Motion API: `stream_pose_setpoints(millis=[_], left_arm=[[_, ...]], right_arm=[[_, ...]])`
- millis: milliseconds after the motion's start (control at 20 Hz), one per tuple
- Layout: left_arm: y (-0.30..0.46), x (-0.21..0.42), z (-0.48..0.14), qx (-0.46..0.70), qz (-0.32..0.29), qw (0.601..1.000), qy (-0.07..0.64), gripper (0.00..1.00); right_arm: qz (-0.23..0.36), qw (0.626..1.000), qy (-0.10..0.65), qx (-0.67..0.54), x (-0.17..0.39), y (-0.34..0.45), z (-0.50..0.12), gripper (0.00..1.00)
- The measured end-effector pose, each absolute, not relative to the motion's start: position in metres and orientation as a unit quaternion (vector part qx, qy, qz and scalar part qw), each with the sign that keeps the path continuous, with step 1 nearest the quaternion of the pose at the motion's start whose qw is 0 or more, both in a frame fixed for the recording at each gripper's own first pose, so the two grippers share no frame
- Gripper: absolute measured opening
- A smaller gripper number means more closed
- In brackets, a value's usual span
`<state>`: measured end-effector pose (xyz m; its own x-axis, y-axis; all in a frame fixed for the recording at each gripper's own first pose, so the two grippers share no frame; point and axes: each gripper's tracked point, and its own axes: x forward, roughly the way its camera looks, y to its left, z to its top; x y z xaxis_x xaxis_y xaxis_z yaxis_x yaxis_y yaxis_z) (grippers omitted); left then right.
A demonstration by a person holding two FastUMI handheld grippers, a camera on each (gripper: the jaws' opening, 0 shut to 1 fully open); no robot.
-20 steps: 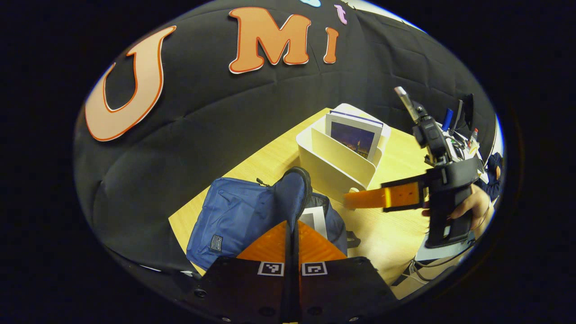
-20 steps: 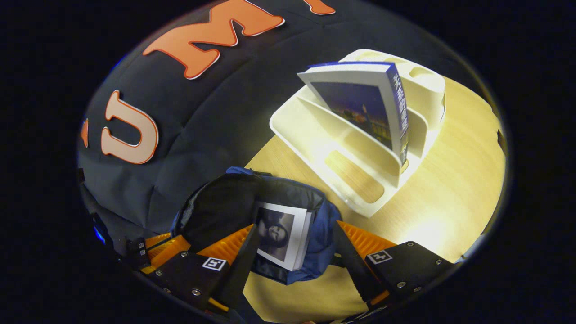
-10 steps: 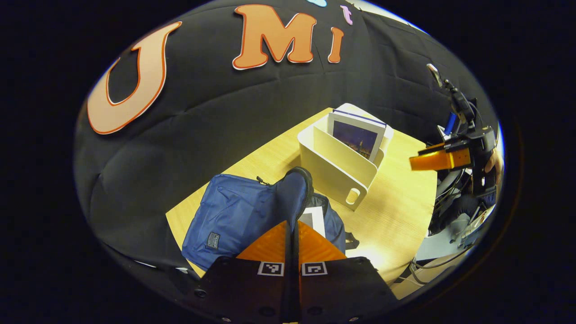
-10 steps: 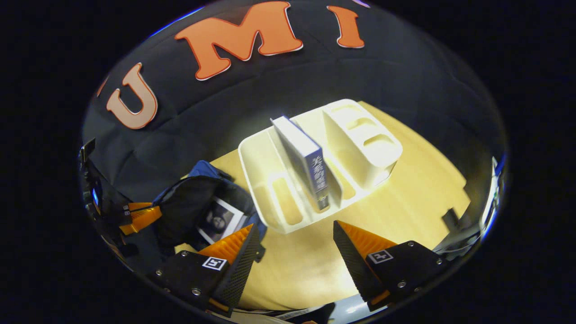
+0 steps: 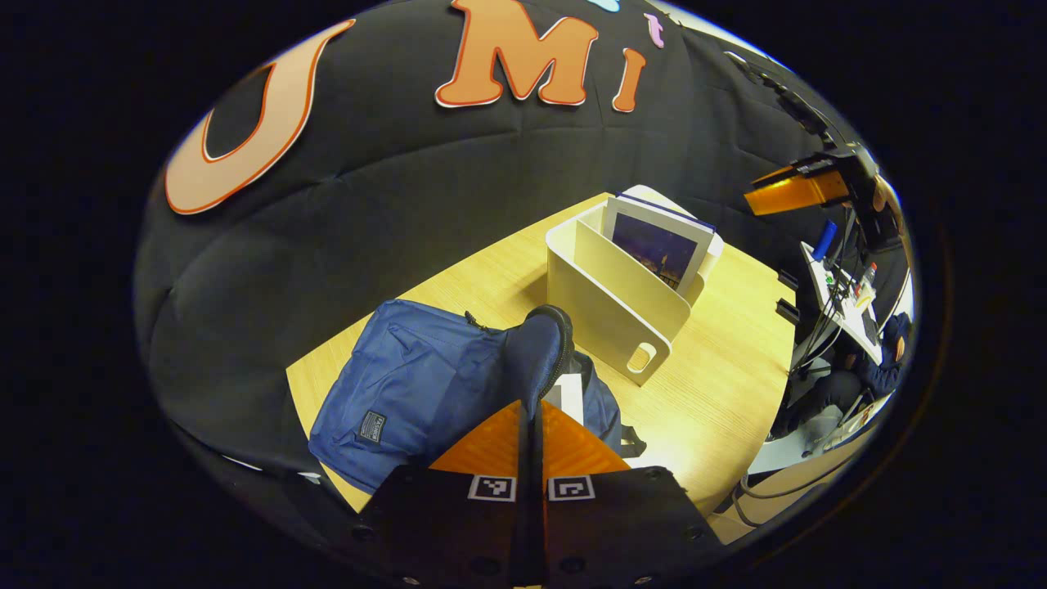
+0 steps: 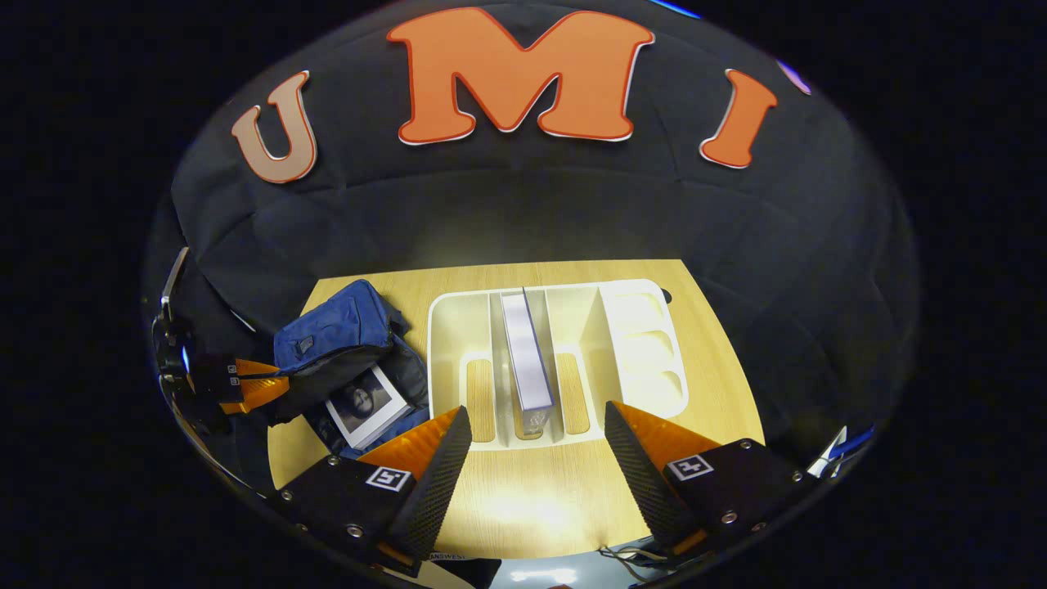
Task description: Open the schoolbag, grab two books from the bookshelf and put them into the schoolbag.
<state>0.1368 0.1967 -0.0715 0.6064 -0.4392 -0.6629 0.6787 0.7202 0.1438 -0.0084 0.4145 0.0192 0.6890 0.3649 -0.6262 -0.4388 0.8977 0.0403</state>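
In the left gripper view, the left claw [image 5: 532, 409] is pinched narrow on the raised flap of the blue schoolbag [image 5: 409, 384], holding its mouth open at the near left of the worktop [image 5: 720, 384]. A first book [image 5: 570, 394] sits in the opening. The white bookshelf [image 5: 609, 303] stands farther right, with the second book [image 5: 658, 245] upright inside.

In the right gripper view, the right claw [image 6: 536, 446] hangs wide and empty above the bookshelf [image 6: 646, 343], lined up with the upright book [image 6: 526, 360]. The left claw [image 6: 249, 384] is at the bag [image 6: 335, 331]. The slot looks tight, so an off-centre descent could strike the dividers, and a thin pinch might let the book slip.
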Motion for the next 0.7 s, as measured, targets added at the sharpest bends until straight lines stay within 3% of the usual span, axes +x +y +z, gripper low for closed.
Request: stream_pose_setpoints(millis=[500,550,600,700], left_arm=[[0.199,0.138,-0.084,0.185,-0.319,0.868,0.332,0.0],[0.2,0.138,-0.084,0.186,-0.318,0.868,0.333,0.07],[0.202,0.139,-0.083,0.186,-0.316,0.869,0.333,0.0],[0.205,0.142,-0.082,0.185,-0.308,0.873,0.33,0.0]], right_arm=[[0.233,0.869,0.421,-0.119,0.075,0.475,-0.039,0.98],[0.232,0.864,0.43,-0.122,0.078,0.477,-0.044,0.98],[0.23,0.861,0.435,-0.127,0.082,0.479,-0.05,0.99],[0.226,0.854,0.446,-0.146,0.085,0.477,-0.059,0.98]])
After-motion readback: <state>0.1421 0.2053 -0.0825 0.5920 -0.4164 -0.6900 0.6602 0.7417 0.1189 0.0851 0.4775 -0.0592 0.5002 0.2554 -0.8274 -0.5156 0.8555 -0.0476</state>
